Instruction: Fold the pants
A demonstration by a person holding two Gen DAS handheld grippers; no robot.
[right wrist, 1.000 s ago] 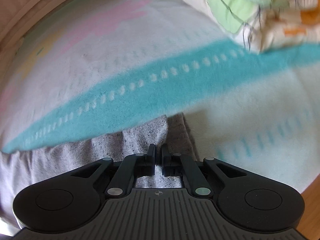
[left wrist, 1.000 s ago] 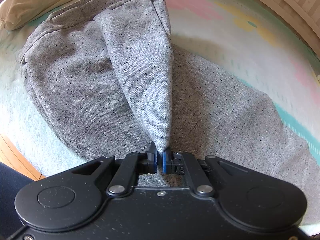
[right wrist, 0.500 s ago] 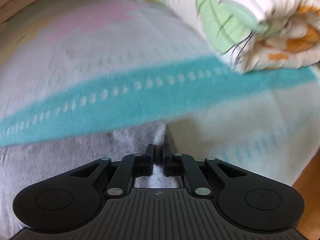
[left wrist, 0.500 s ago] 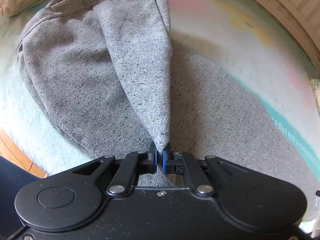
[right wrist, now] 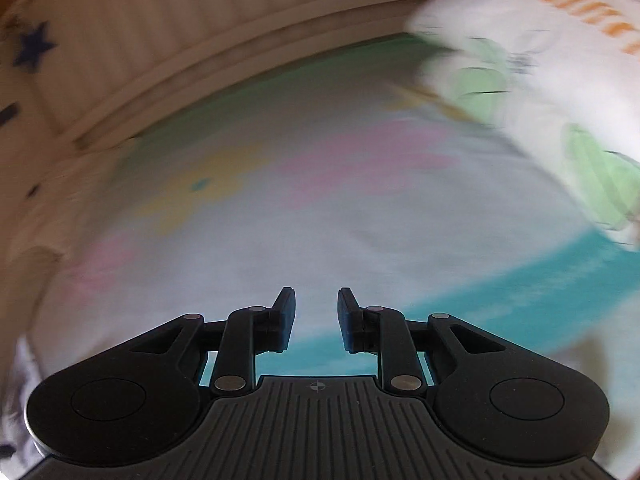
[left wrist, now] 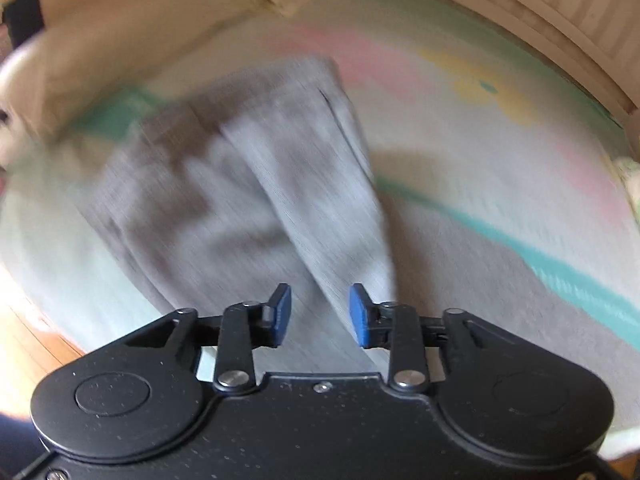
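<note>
Left wrist view: I hold the left gripper (left wrist: pixel 319 316) tilted steeply down over the bed (left wrist: pixel 460 152). Its jaws are opening, and the blue pads (left wrist: pixel 282 312) stand apart with nothing pressed between them. The grey pants (left wrist: pixel 248 200) lie folded on the blanket (left wrist: pixel 500 184) below and ahead of the fingers. One folded panel runs from the far side of the bed toward the gap between the pads; its near tip sits just under the right pad, though motion blur keeps me from saying whether it touches. The pants lie toward the bed's near left edge, where wooden floor (left wrist: pixel 24 344) shows beyond it. A pillow (left wrist: pixel 100 48) lies past their far end.

Right wrist view: I hold the right gripper (right wrist: pixel 317 320) pointing less steeply down, over the blanket's teal stripe (right wrist: pixel 500 300). Its jaws are also opening and the gap is empty. No grey cloth is plainly visible between or ahead of these fingers. A patterned quilt (right wrist: pixel 540 80) is bunched at the bed's far right corner.
</note>
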